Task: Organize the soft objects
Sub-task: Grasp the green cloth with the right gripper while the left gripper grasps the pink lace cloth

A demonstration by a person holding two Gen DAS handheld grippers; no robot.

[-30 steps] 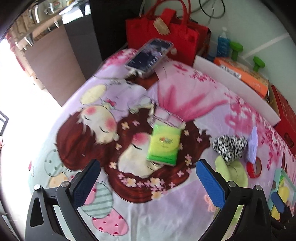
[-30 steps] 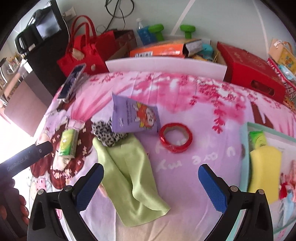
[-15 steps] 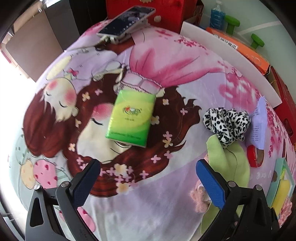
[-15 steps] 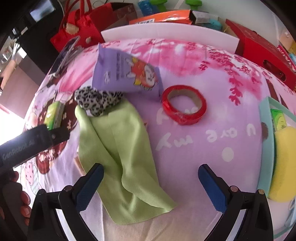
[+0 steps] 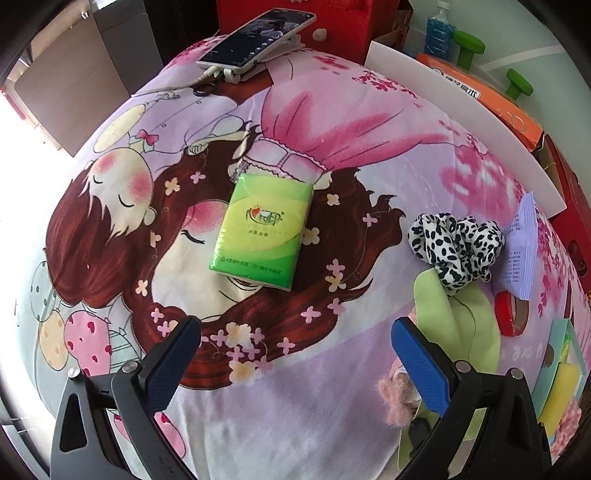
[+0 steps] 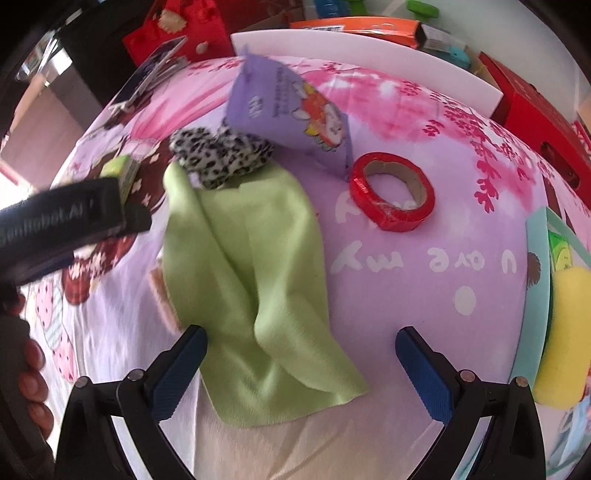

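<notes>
both grippers are closing in since before: left gripper point(image 5: 295, 354) gaping wide, empty, nearing green tissue pack point(image 5: 263, 230); right gripper point(image 6: 300, 363) wide open, empty, over light green cloth point(image 6: 255, 280).

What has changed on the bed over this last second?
Both open grippers came closer: the left gripper toward the green tissue pack, the right gripper over the green cloth. Nothing was grasped. The leopard scrunchie and red tape roll stayed put.

phone point(image 5: 255, 35), red tape roll point(image 6: 392, 191), orange box point(image 5: 487, 99)
</notes>
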